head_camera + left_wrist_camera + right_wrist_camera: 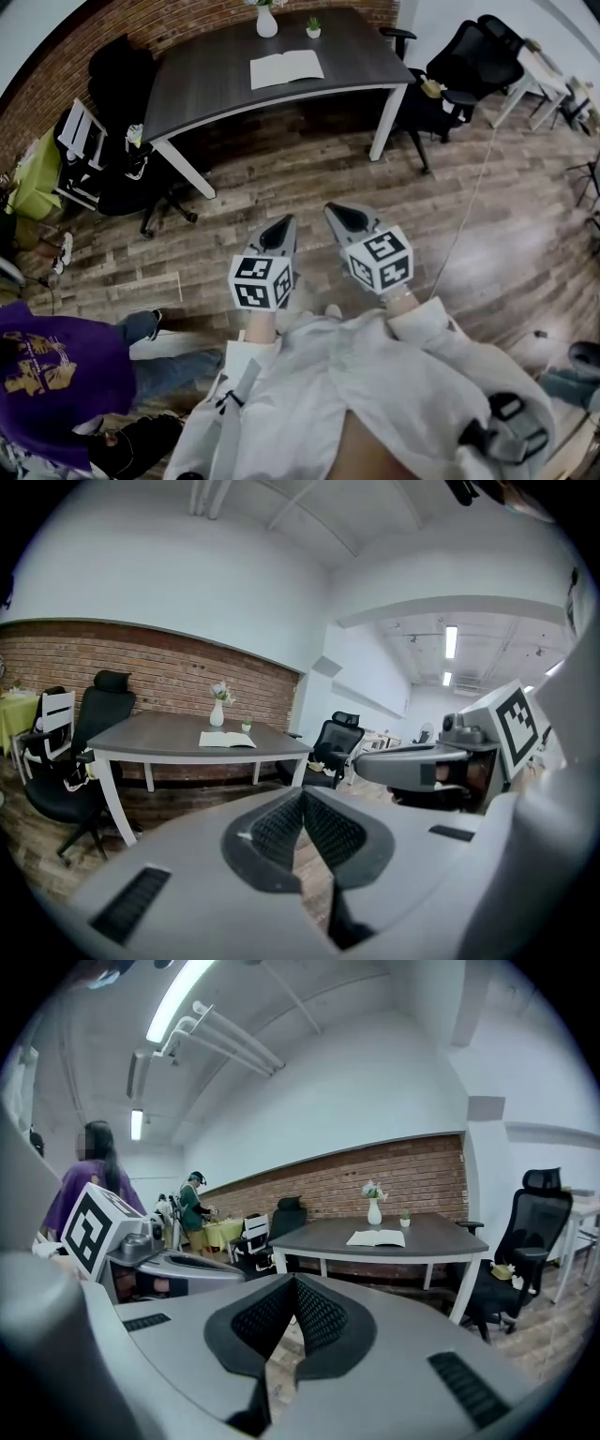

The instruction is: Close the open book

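You hold both tools low in front of you over the wooden floor (281, 178), well apart from the desk (197, 89). Your left hand-held gripper (279, 231) is fully closed: its ribbed pads meet tip to tip with nothing between them. Your right hand-held gripper (343, 217) is the same, pads pressed together and empty. The two sit side by side, near each other but not touching, tips aimed toward the desk and slightly down.

The book (286, 68) lies open and flat on the dark desk, about mid-width and toward its far side. Its pages face up, with the spine running near to far. Just beyond it, at the far edge, stand a white vase (267, 21) with flowers and, to its right, a small pot (313, 30) with a green plant. Neither touches the book. From the left gripper view the book (226, 740) shows past the closed tips. From the right gripper view it (376, 1237) does too.

A brick wall (187, 28) runs behind the desk. A black chair (469, 56) stands off its right end and another (122, 80) at its left. A person (42, 370) in purple is at your near left.
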### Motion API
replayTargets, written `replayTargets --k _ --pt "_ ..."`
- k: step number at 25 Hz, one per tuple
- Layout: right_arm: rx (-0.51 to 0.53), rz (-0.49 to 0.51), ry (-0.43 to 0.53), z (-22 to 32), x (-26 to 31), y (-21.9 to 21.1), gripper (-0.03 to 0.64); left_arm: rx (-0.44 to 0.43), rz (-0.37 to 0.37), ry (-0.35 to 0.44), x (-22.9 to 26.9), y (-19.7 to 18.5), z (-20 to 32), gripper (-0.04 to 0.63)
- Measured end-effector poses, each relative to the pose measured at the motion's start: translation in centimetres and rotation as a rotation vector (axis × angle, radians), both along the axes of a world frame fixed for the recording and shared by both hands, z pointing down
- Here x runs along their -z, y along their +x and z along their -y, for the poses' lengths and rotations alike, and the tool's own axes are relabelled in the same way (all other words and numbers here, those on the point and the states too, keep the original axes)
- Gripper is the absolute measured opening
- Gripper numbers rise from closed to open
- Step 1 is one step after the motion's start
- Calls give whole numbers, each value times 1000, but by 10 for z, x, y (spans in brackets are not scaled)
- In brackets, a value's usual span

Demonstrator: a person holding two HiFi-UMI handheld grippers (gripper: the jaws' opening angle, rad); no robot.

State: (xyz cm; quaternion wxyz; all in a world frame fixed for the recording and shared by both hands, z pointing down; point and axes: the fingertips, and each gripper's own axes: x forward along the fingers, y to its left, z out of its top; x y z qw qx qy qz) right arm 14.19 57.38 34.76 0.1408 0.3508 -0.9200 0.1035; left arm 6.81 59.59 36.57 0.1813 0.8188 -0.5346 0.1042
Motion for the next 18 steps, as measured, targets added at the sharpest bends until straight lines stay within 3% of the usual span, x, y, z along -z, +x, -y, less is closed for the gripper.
replayTargets --k 4,7,14,16,18 --pt "42 43 26 5 7 7 3 6 -5 37 3 5 6 5" --pt "28 8 46 10 2 18 8 53 25 40 -1 -1 12 6" --pt "32 -34 19 17 -24 24 14 66 51 -10 -15 2 22 6" --pt "27 -34 -8 22 -31 20 84 67 47 -33 -24 0 24 8" --pt "16 -25 -20 32 -34 17 103 62 48 -49 -30 -2 32 16"
